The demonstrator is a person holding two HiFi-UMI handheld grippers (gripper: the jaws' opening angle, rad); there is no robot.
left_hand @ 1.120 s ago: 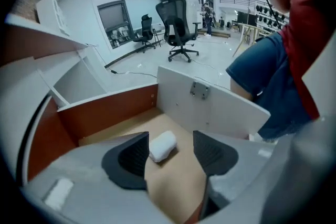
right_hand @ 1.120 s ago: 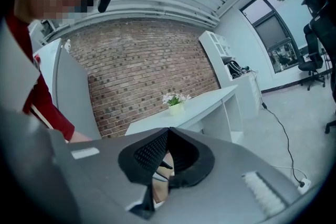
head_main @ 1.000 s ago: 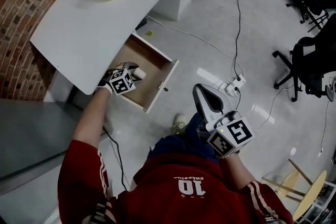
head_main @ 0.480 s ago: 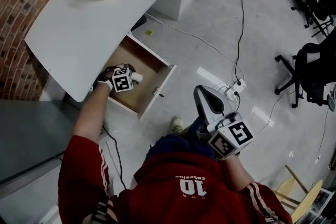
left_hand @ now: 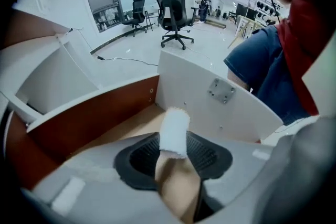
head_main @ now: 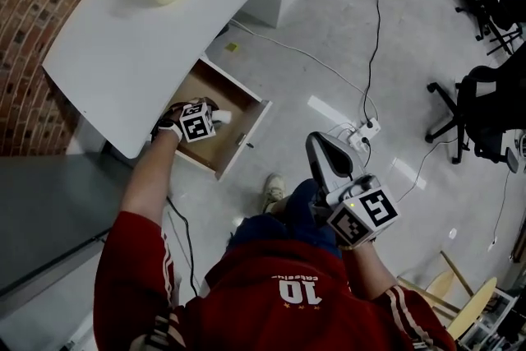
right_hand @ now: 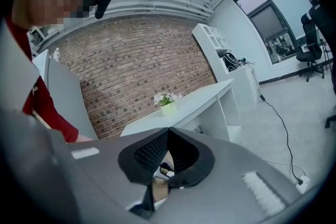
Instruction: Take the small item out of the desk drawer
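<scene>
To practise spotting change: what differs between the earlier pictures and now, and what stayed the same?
The left claw has just been closing, now on the small white item in the drawer. The drawer stayed open; the right claw stayed shut.

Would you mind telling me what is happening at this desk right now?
A person is reaching the left gripper into the open drawer under the white desk. Its jaws have just been closing and now appear to pinch a small white roll, which is not yet lifted out of the drawer. The right gripper is held off to the side, jaws together, holding nothing.
</scene>
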